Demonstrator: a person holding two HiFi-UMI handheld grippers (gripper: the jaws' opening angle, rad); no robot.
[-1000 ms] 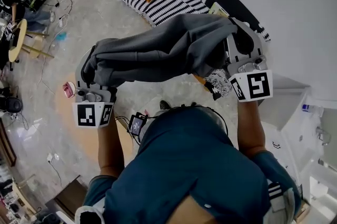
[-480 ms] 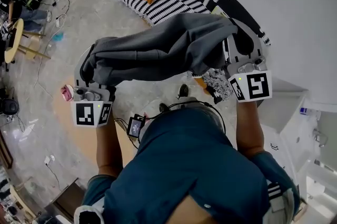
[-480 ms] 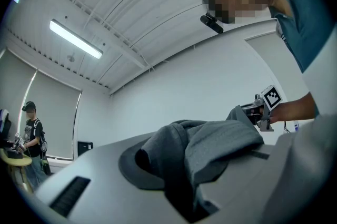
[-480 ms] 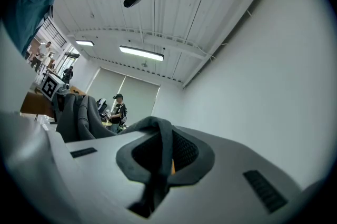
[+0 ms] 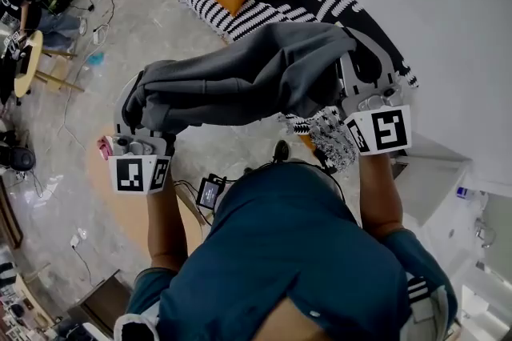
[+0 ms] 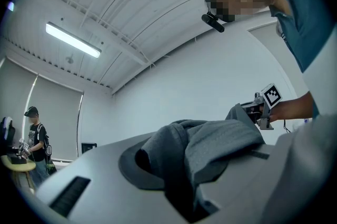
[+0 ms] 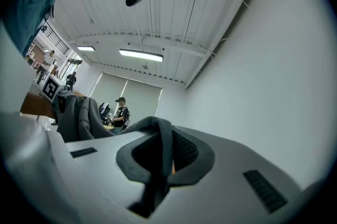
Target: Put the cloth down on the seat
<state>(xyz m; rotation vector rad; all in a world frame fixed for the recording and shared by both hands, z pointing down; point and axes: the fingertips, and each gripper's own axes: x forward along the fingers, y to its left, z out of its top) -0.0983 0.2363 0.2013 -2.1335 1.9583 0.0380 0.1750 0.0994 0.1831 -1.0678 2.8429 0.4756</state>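
The left gripper [image 5: 138, 109], forearm reaching forward, is clamping one end of the dark grey fabric cloth [image 5: 240, 79], which is hanging stretched in midair near the black-and-white striped sofa seat [image 5: 256, 7]. The right gripper [image 5: 360, 74] is pinching the other end.

Head view steeply down; gripper views close, ceilingward; cloth [image 5: 240, 83] common

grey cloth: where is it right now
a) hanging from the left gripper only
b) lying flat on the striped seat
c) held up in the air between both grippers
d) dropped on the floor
c: the grey cloth spans from the left gripper to the right gripper, with each gripper's jaws shut on one end of it.
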